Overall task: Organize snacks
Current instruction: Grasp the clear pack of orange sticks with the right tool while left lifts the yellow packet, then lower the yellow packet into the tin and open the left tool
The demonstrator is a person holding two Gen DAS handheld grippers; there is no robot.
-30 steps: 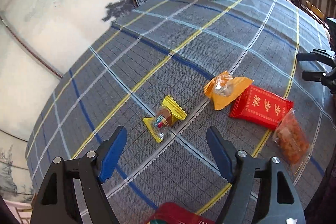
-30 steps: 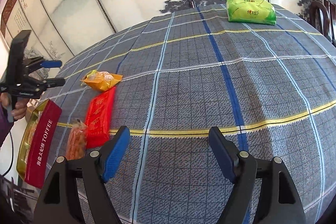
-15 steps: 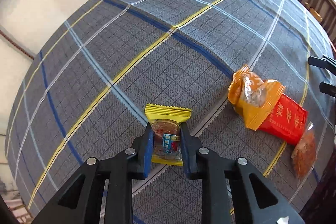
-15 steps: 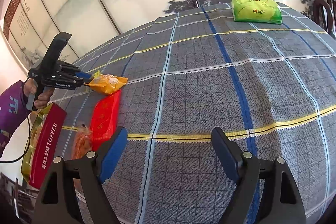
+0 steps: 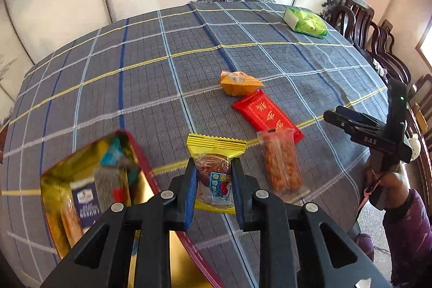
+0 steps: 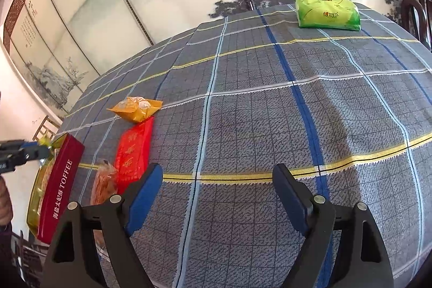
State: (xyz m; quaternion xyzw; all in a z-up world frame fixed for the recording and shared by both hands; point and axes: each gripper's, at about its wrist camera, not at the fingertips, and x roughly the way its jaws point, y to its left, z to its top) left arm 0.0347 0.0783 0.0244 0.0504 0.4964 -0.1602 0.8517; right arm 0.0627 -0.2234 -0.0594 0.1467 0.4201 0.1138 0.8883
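Plaid tablecloth (image 5: 162, 88) fills the left wrist view, where the left gripper (image 5: 213, 180) pinches the yellow snack packet (image 5: 214, 172), long axis pointing up-frame, with the open toffee tin (image 5: 135, 150) just lower left; the right gripper (image 6: 217, 188) is spread, empty.

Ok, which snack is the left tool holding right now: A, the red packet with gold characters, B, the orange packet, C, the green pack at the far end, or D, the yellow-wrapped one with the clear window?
D: the left tool is shut on the yellow-wrapped snack, while the other snacks lie on the tablecloth.
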